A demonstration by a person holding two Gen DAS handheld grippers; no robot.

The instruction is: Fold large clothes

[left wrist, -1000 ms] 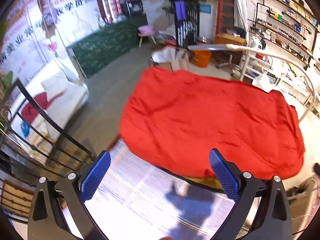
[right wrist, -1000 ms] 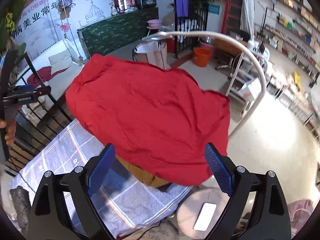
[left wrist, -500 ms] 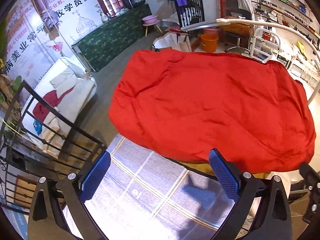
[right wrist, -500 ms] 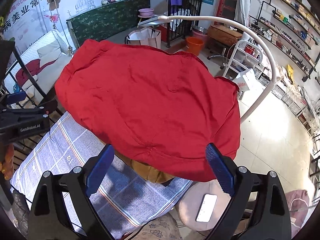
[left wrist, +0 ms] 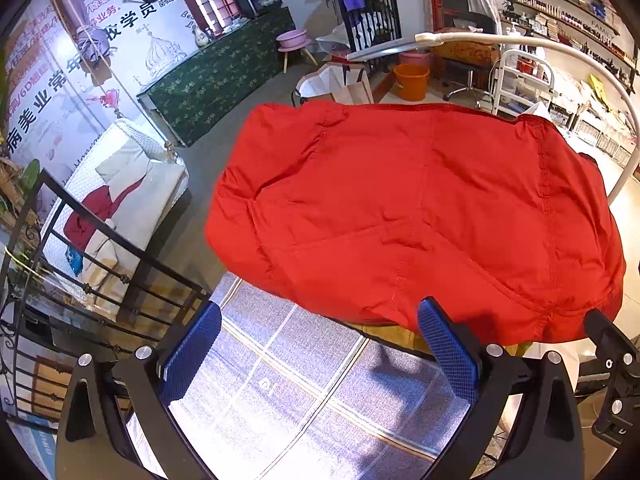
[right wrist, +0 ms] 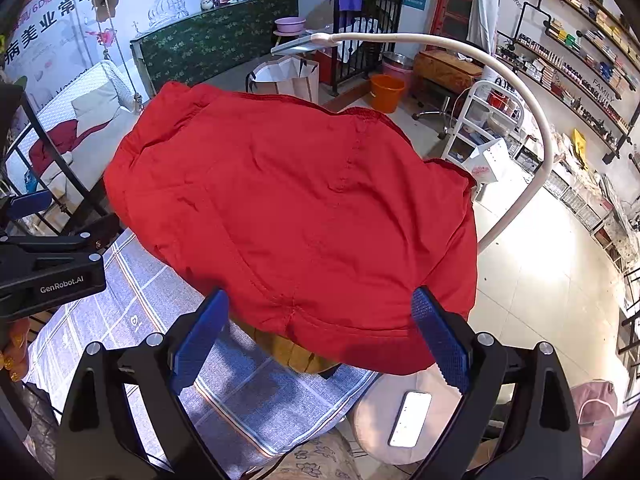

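A large red garment (left wrist: 416,216) lies spread over the far part of a table covered in blue-and-white checked cloth (left wrist: 304,392); its near hem hangs just ahead of both grippers. My left gripper (left wrist: 318,350) is open above the bare cloth, nothing between its blue pads. In the right wrist view the red garment (right wrist: 296,208) drapes over the table's right edge, and my right gripper (right wrist: 320,338) is open just short of the hem. The left gripper (right wrist: 52,268) shows at that view's left edge.
A white curved lamp arm (right wrist: 516,92) arches over the table's right side. A round stool with a phone (right wrist: 410,418) stands below the right gripper. A black iron railing (left wrist: 100,264) runs along the left. An orange bucket (left wrist: 412,80) and shelves stand behind.
Both grippers have moved closer to the garment's near hem and lower over the table; the garment fills more of each view. The jaws stay open.
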